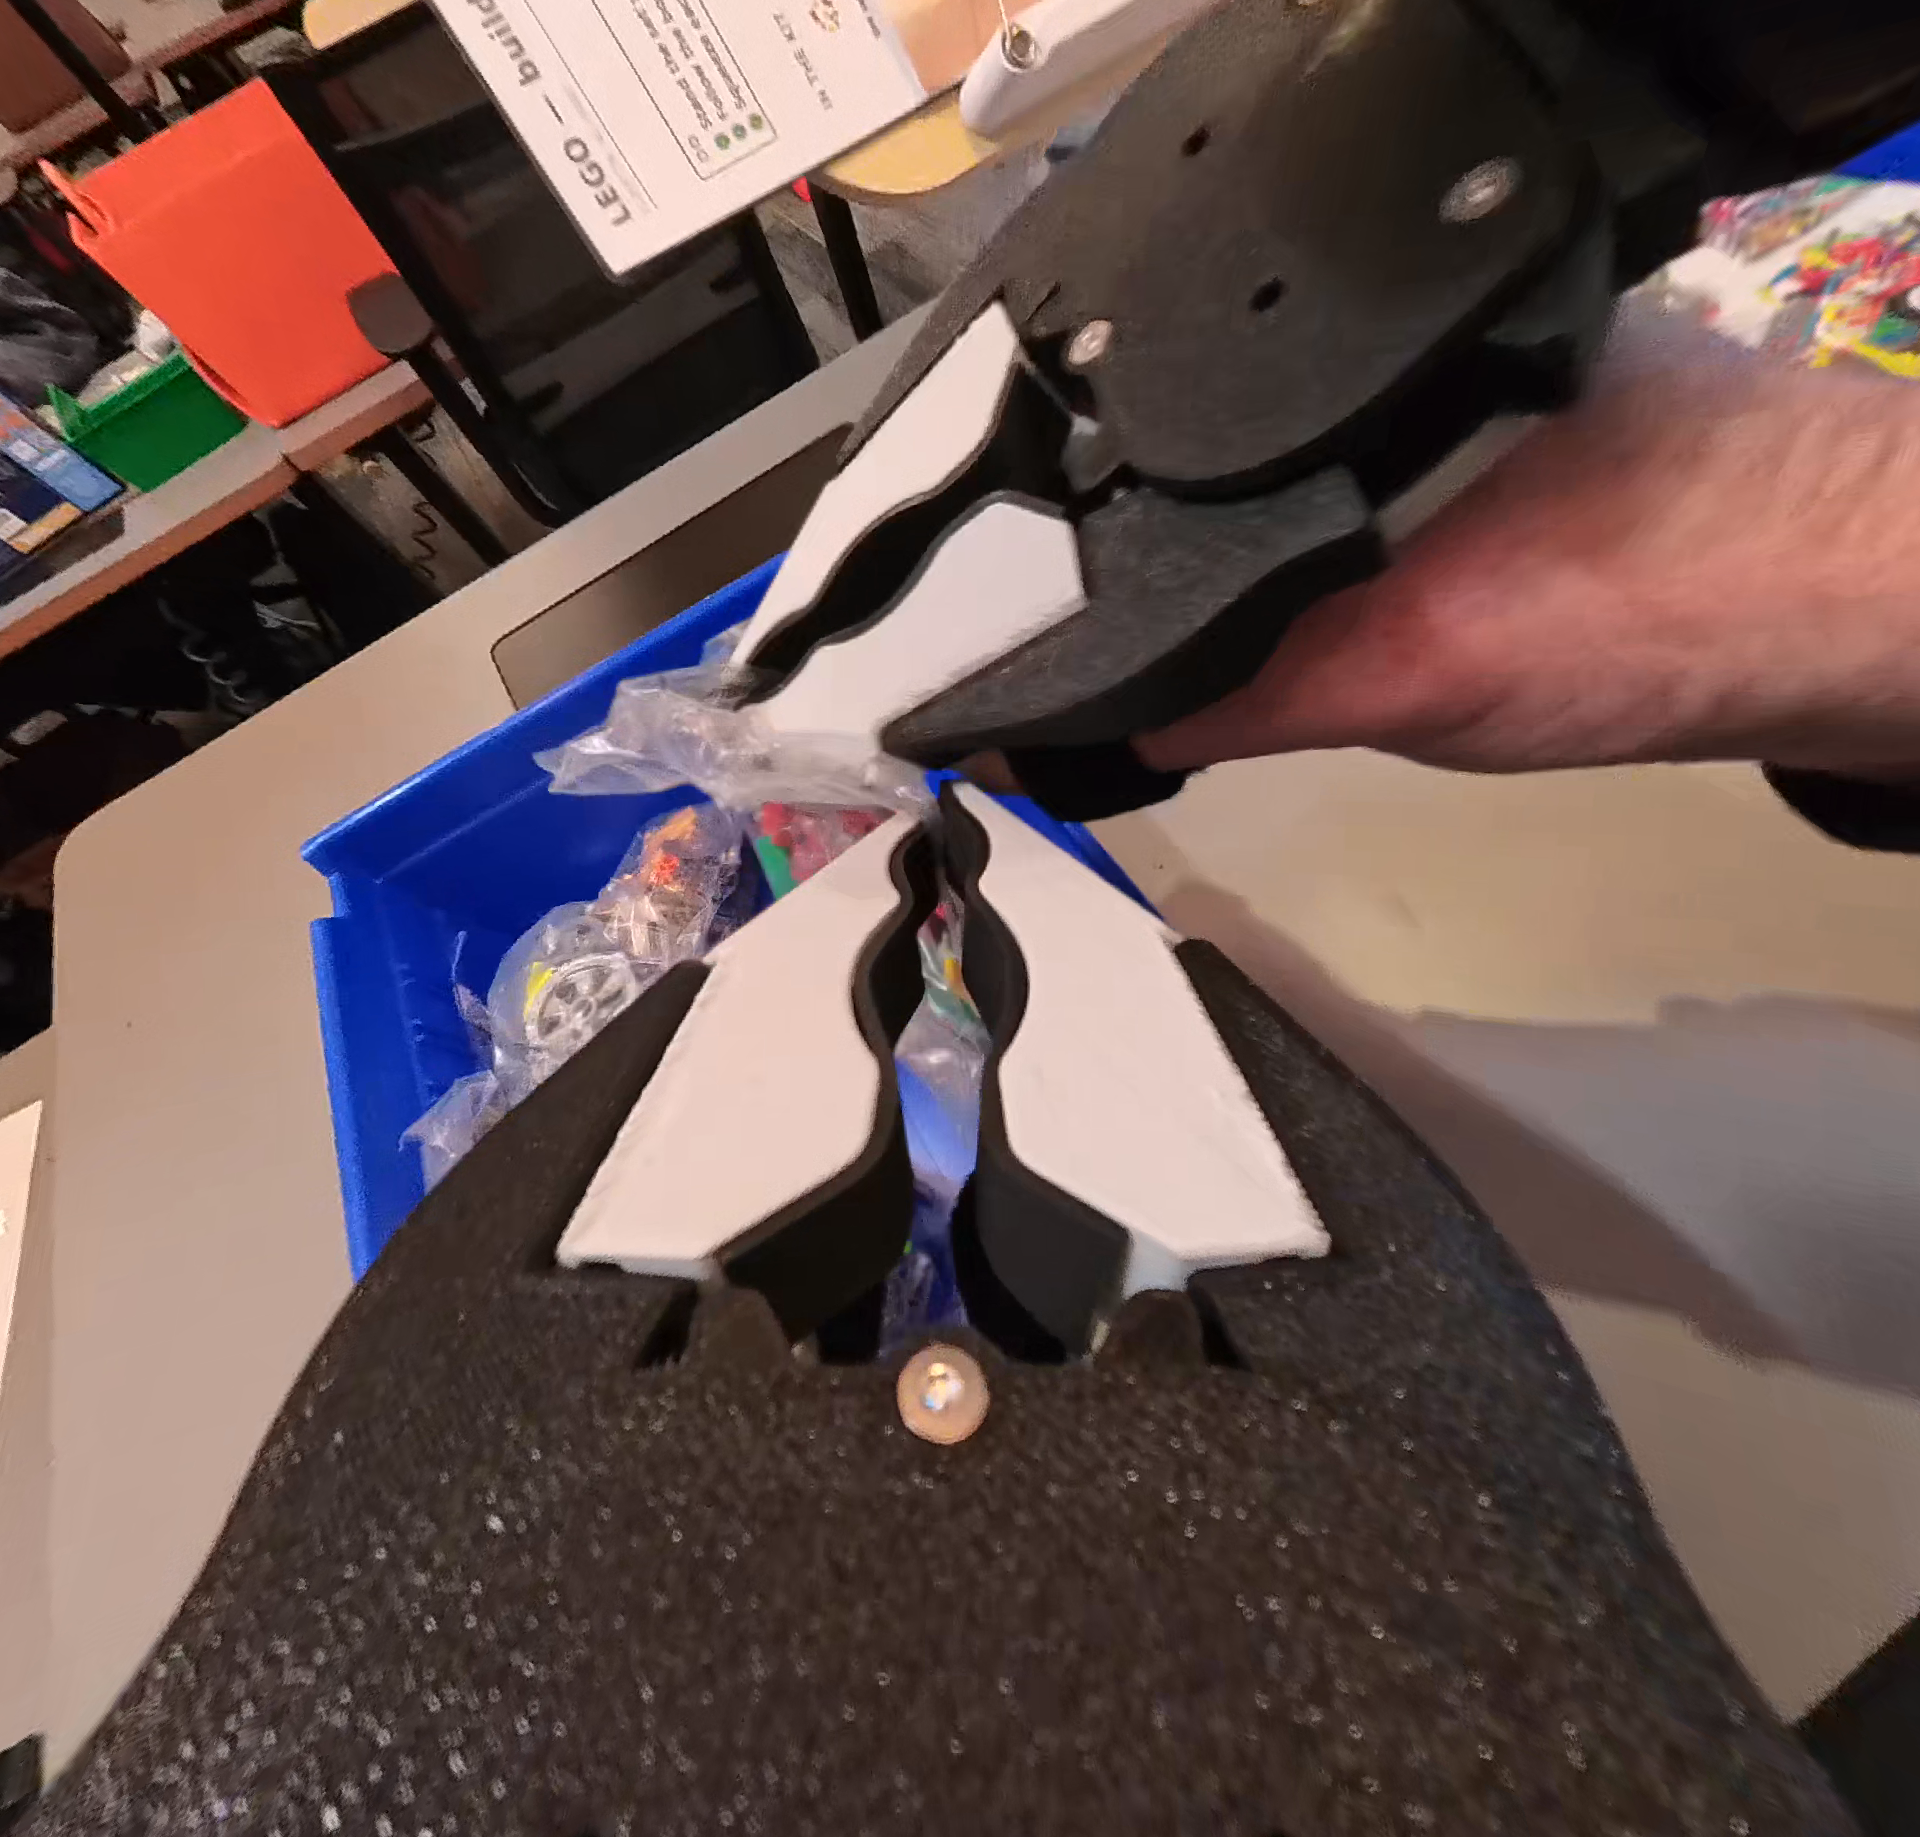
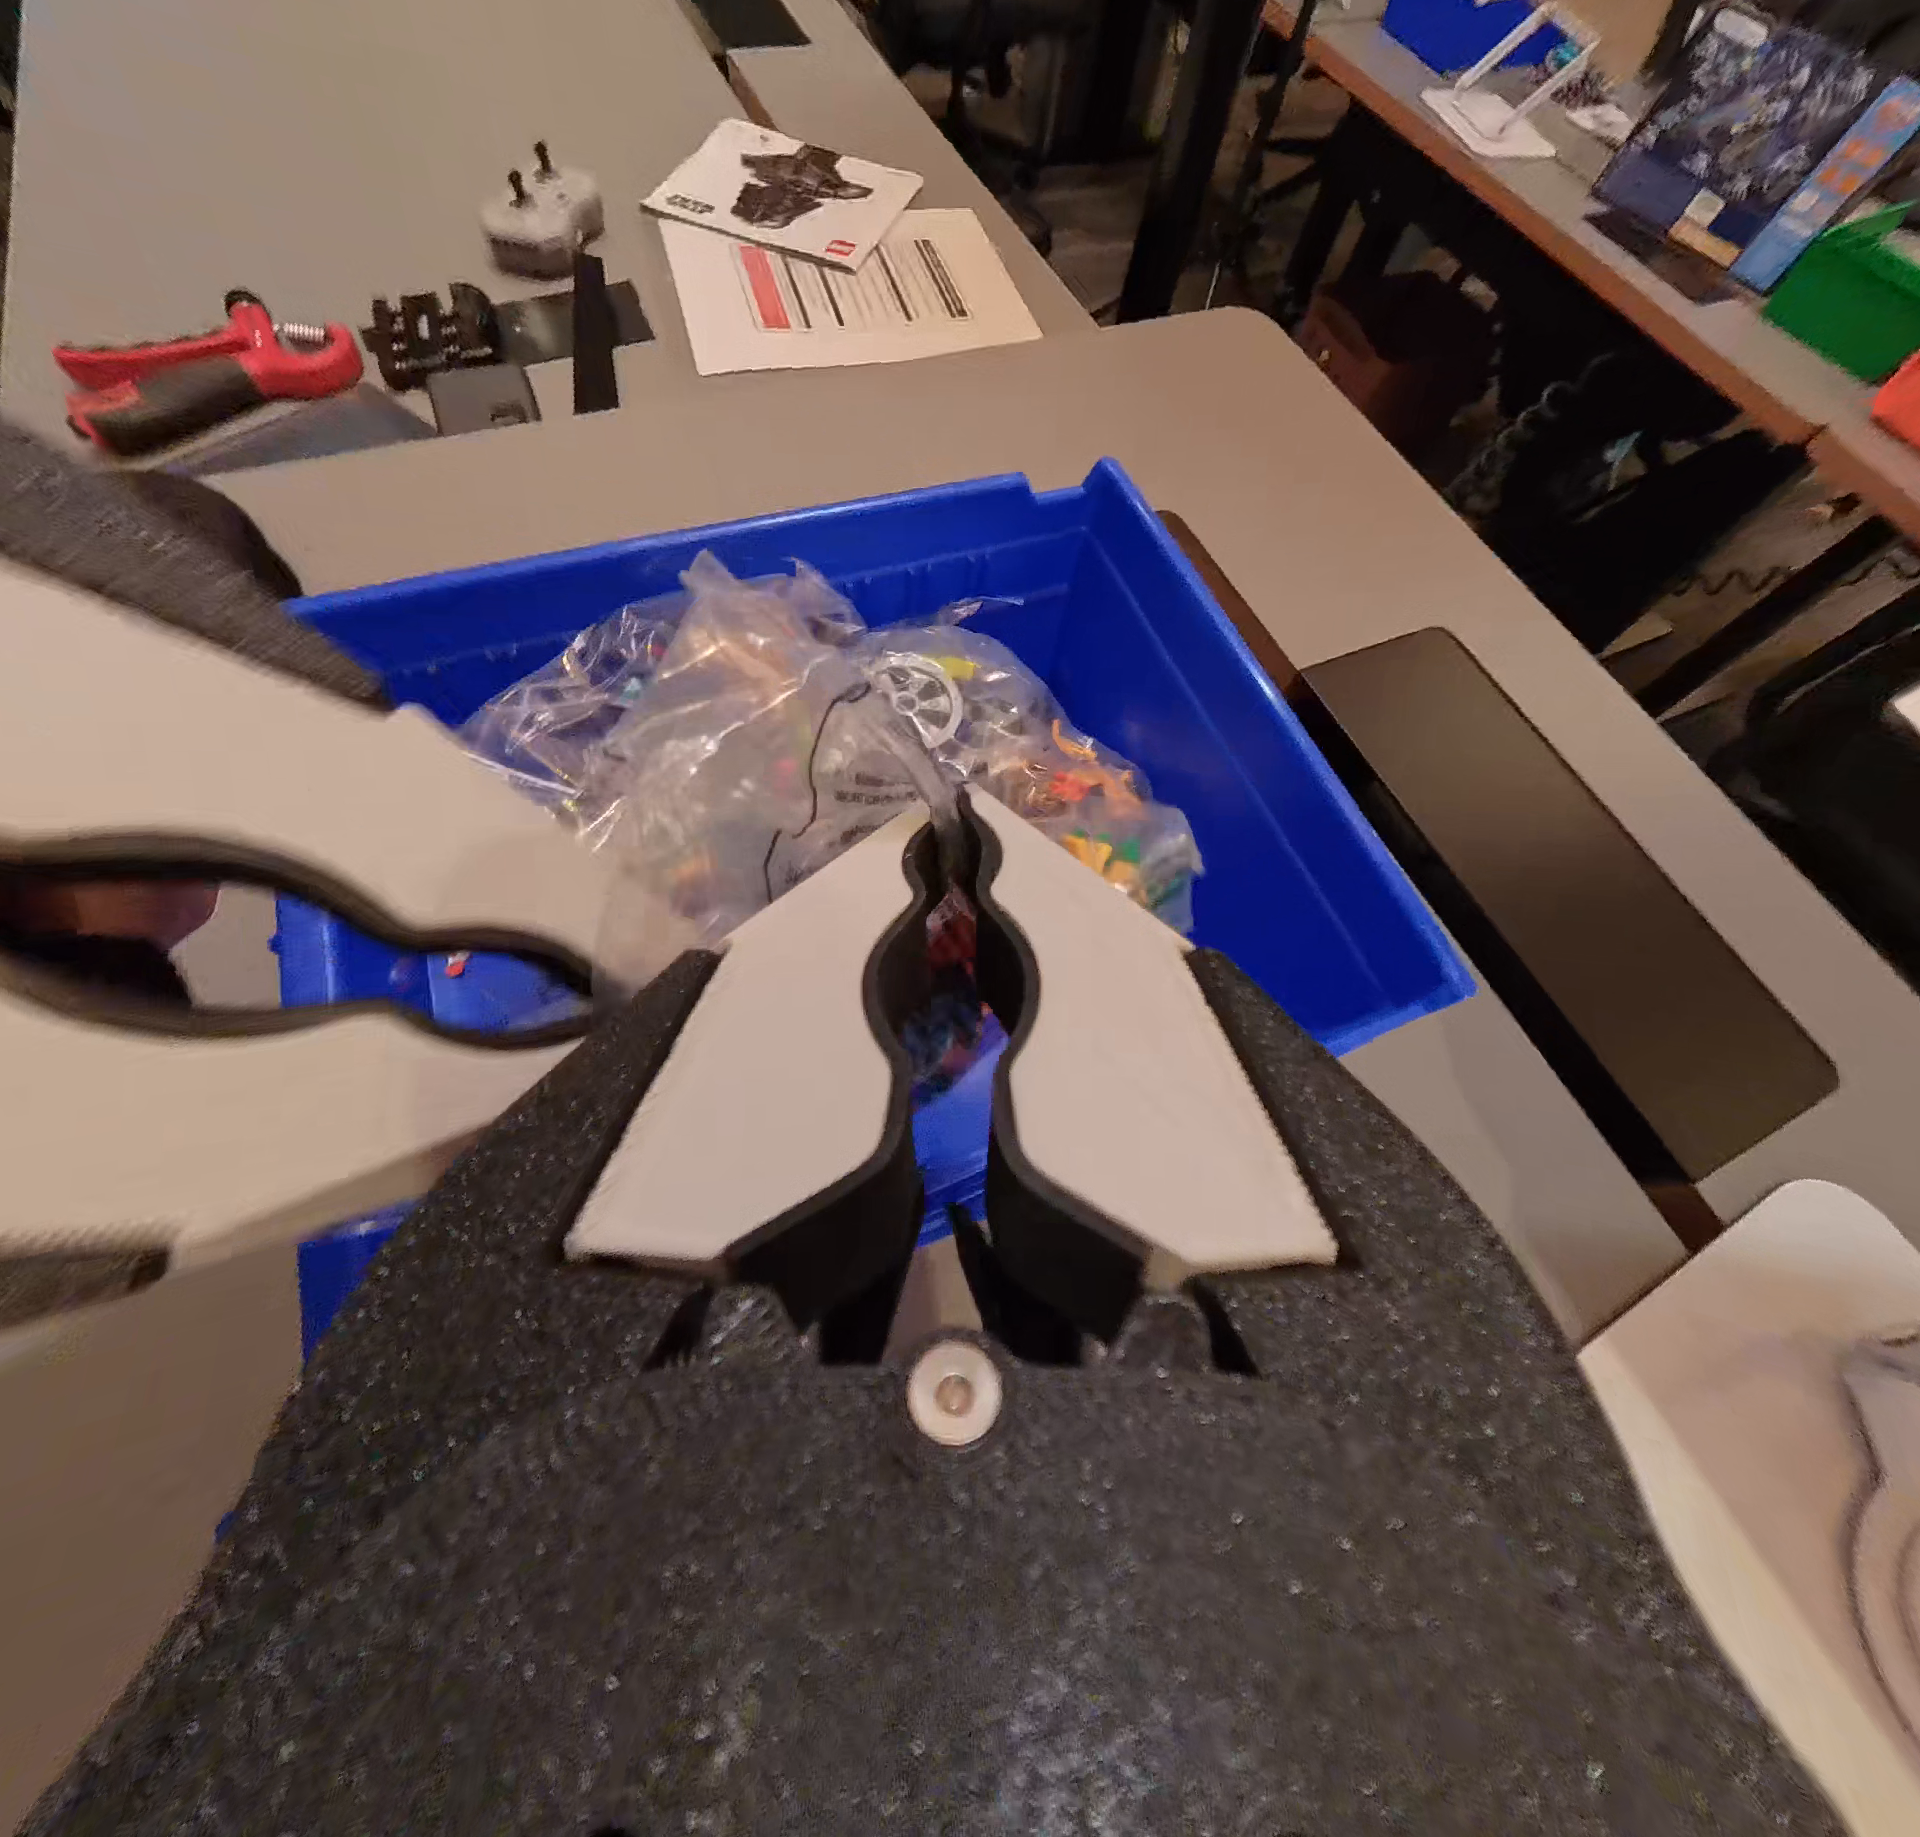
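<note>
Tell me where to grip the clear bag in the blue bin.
Pinch the clear plastic bag by the crumpled film at its top, from above: the blue bin walls off the sides, and its body bulges with small parts. Both the left gripper and right gripper are shut on that film.

Bags of small parts (image 2: 790, 748) in a bin (image 2: 1278, 748) on a table (image 2: 727, 416)

your room light is dim and warm; the hand (image 1: 1558, 582) is motion blurred, edges bend strongly, soft shadows on the table (image 1: 1455, 904).
</note>
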Motion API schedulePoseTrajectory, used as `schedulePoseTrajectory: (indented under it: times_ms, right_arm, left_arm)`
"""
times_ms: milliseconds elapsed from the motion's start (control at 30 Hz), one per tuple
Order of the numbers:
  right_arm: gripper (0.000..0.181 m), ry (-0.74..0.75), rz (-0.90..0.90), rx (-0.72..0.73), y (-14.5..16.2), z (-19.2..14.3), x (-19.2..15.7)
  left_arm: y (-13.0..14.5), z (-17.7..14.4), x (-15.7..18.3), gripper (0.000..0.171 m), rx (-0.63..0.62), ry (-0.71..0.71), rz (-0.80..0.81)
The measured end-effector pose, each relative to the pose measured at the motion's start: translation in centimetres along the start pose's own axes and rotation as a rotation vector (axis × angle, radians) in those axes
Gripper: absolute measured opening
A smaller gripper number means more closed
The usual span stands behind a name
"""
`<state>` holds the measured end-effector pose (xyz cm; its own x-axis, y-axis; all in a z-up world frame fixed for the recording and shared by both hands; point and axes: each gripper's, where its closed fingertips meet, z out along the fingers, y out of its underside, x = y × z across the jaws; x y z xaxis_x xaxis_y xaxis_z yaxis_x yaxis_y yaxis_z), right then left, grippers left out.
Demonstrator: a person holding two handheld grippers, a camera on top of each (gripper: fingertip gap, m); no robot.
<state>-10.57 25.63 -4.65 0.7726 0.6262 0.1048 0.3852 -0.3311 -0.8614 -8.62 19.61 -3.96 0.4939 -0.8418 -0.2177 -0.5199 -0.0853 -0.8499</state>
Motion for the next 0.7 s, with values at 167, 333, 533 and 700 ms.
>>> schedulePoseTrajectory:
  times_ms: [167, 333, 533, 700]
  right_arm:
    - [0.0, -0.013, 0.011, -0.053, 1.5, 1.9, 0.4]
    - [0.0, -0.033, 0.087, -0.061, 3.2, 2.5, 1.6]
    - [0.0, -0.12, 0.15, 0.012, 2.1, 1.4, 2.9]
    - [0.0, -0.217, 0.165, 0.083, 1.1, -0.9, 2.1]
  left_arm:
    - [1.3, 0.3, 0.6, 0.0, -0.026, 0.023, 0.003]
    - [2.8, -1.1, 1.1, 0.0, -0.004, 0.098, -0.083]
    - [3.6, -2.6, 2.2, 0.0, 0.028, 0.098, -0.066]
    - [1.6, -4.7, -3.5, 0.013, 0.112, -0.017, -0.164]
